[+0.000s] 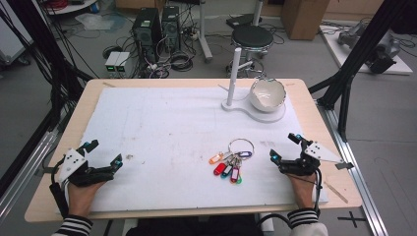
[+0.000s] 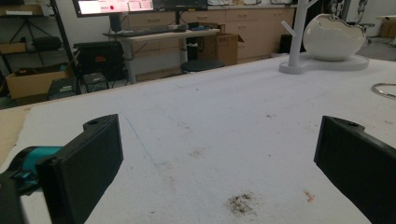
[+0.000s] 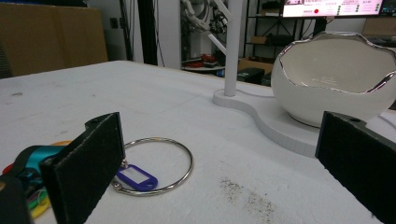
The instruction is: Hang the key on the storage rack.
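While both rest on the table, the left gripper (image 1: 103, 153) gapes wide, empty. The right gripper (image 1: 284, 147), wide too, sits beside the keyring (image 1: 240, 145).

key ring (image 2: 385, 89) cut off at edge | tags (image 3: 28, 198) partly hidden, perhaps behind jaws
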`<action>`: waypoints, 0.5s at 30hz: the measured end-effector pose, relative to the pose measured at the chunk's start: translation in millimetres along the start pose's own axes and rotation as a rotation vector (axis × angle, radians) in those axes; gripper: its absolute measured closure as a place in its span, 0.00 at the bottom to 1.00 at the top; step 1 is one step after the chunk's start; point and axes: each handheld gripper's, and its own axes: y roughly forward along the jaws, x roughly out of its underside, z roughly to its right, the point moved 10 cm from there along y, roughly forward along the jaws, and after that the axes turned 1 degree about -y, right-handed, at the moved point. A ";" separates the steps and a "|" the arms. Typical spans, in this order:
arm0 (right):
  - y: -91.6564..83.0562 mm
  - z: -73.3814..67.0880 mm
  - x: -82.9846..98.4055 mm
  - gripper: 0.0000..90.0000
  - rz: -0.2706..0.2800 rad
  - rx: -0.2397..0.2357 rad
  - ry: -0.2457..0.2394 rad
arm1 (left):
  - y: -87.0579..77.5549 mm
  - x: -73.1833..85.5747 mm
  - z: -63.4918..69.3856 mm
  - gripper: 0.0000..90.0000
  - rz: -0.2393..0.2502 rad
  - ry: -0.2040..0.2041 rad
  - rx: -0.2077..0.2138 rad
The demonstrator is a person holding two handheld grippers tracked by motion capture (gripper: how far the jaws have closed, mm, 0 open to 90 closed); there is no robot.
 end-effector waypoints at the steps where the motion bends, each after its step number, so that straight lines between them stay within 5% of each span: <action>1: 0.1 0.1 0.0 0.01 0.000 0.001 -0.002 | 0.0 0.0 0.0 0.02 0.000 -0.001 0.001; 15: -0.2 -0.2 0.2 0.01 -0.002 -0.001 0.009 | 0.2 0.1 0.0 0.02 -0.002 0.002 0.000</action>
